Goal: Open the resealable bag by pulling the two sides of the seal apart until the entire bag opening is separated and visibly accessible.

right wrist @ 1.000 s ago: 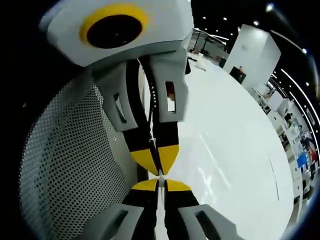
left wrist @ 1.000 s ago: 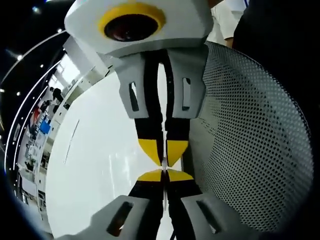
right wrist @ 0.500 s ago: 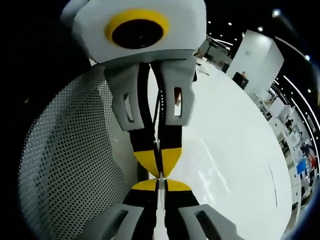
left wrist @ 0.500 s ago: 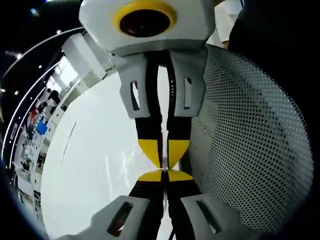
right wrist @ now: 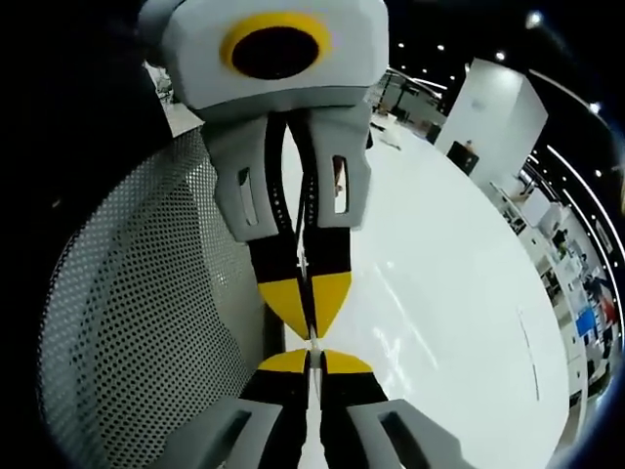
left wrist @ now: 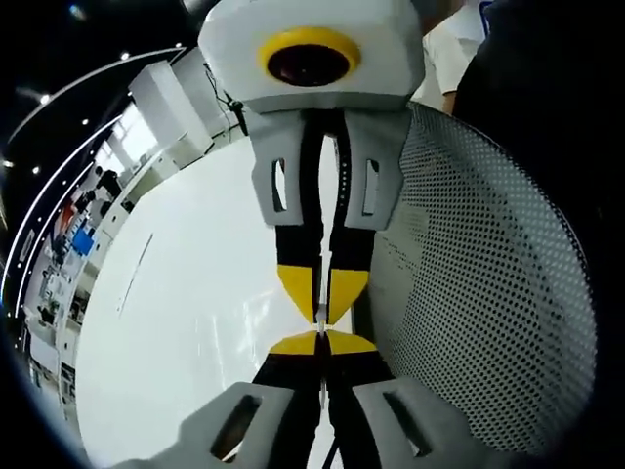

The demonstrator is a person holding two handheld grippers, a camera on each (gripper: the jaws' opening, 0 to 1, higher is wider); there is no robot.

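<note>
My two grippers meet tip to tip above a white table (left wrist: 195, 313). In the left gripper view my left gripper (left wrist: 319, 339) rises from the bottom, and the right gripper (left wrist: 321, 309) hangs down from the top. Both have their yellow pads pressed together. A thin pale sliver of the clear bag (left wrist: 320, 326) runs edge-on between both pairs of jaws; the rest of the bag is too thin to make out. The right gripper view mirrors this: my right gripper (right wrist: 310, 359) sits below, the left gripper (right wrist: 311, 328) above, and the bag's edge (right wrist: 312, 344) lies between them.
A grey perforated mesh panel (left wrist: 479, 293) curves close beside the grippers, also seen as the mesh panel (right wrist: 146, 322) in the right gripper view. A person in a white shirt (left wrist: 444, 49) stands behind it. Shelves and desks (left wrist: 78, 234) line the far room.
Both views have shifted a little, so the facing gripper sits slightly further right and looks a bit smaller. Both pairs of jaws stay pressed on the bag's edge, tips still touching.
</note>
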